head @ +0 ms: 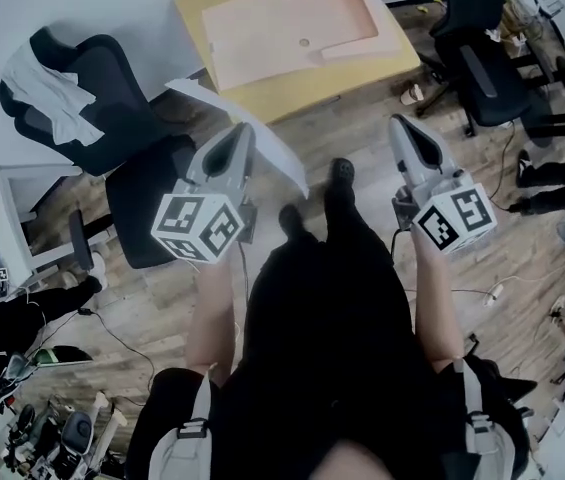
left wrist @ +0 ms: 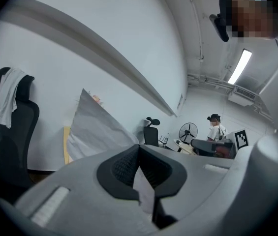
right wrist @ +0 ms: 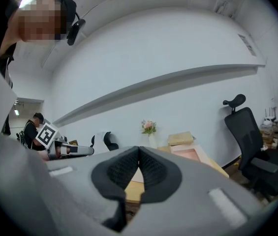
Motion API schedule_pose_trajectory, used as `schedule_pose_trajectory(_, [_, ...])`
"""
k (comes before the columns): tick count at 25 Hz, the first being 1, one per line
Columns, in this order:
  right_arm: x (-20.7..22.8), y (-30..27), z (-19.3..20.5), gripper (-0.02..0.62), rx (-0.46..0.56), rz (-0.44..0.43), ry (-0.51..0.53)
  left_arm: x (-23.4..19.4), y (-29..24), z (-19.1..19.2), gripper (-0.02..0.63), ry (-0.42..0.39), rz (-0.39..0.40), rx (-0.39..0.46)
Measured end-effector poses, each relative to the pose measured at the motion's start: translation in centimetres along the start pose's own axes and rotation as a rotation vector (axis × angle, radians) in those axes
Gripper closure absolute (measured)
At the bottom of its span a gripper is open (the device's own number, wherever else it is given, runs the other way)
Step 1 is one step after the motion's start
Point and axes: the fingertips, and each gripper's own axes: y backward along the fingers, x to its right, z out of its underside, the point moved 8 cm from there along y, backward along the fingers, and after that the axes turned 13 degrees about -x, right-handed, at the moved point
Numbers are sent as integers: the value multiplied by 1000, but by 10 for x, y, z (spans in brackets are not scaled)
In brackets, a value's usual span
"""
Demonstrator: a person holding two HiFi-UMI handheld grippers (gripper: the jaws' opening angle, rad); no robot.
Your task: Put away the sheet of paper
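Note:
A white sheet of paper [head: 272, 148] hangs in the air in front of me, slightly crumpled, with one corner pointing left. My left gripper [head: 246, 128] is shut on its near edge. In the left gripper view the sheet [left wrist: 99, 127] rises up and to the left from the closed jaws of the gripper [left wrist: 139, 146]. My right gripper [head: 398, 120] is held at the same height to the right, apart from the paper. In the right gripper view its jaws [right wrist: 139, 148] are shut with nothing between them.
A yellow table [head: 297, 93] stands ahead, with a pink tray [head: 297, 23] on it. A black office chair [head: 92, 118] draped with a white cloth is at the left. Another black chair [head: 482, 48] is at the upper right. Cables lie on the wooden floor [head: 522, 258].

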Motion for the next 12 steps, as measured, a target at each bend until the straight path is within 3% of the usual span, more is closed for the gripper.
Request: schedule_pose_trajectory(12, [113, -54, -53, 594, 0, -128, -20, 18, -108, -64, 597, -28, -58, -25])
